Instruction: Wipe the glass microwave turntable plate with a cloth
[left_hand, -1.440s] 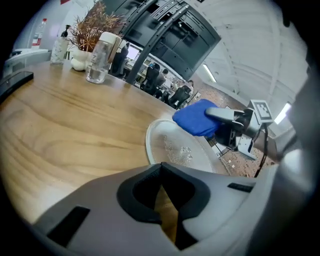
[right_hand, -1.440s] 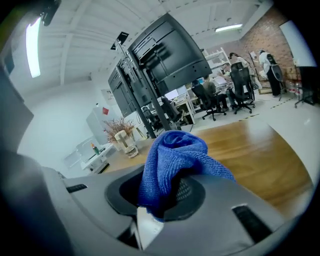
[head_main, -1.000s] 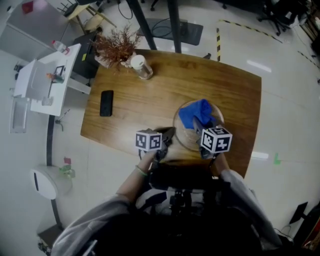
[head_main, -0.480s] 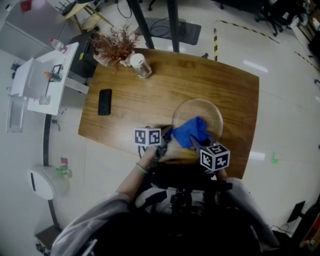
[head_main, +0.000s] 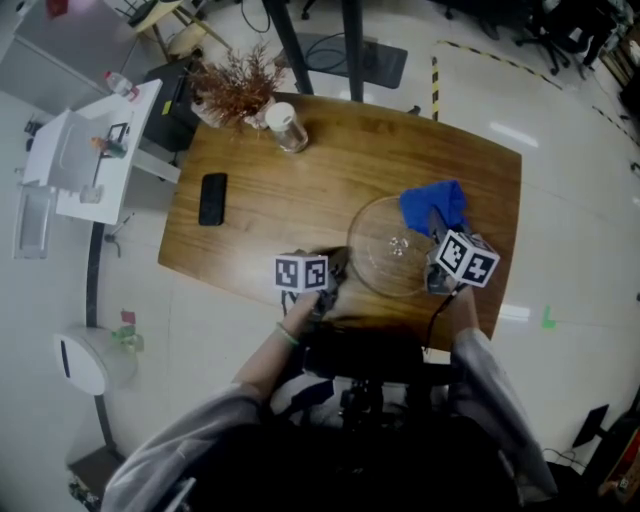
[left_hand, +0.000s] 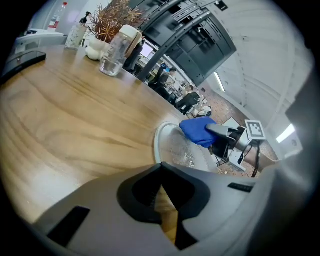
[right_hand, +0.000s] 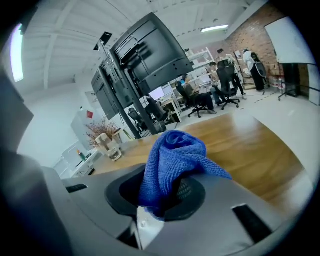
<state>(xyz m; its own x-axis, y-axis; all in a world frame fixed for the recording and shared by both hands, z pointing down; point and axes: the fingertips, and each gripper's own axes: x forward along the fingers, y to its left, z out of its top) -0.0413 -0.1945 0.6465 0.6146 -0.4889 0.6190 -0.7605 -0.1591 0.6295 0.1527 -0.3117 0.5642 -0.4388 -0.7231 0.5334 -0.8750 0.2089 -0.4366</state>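
Between right gripper (right_hand: 161, 196) jaws, blue cloth (right_hand: 172, 157)

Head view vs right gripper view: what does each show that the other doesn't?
Head view only: glass plate, black phone, left tool by the plate's rim. Right gripper view only: right tool with jaws shut on the blue cloth, plus monitors and office chairs behind. Both: the cloth, wooden table, dried plant.
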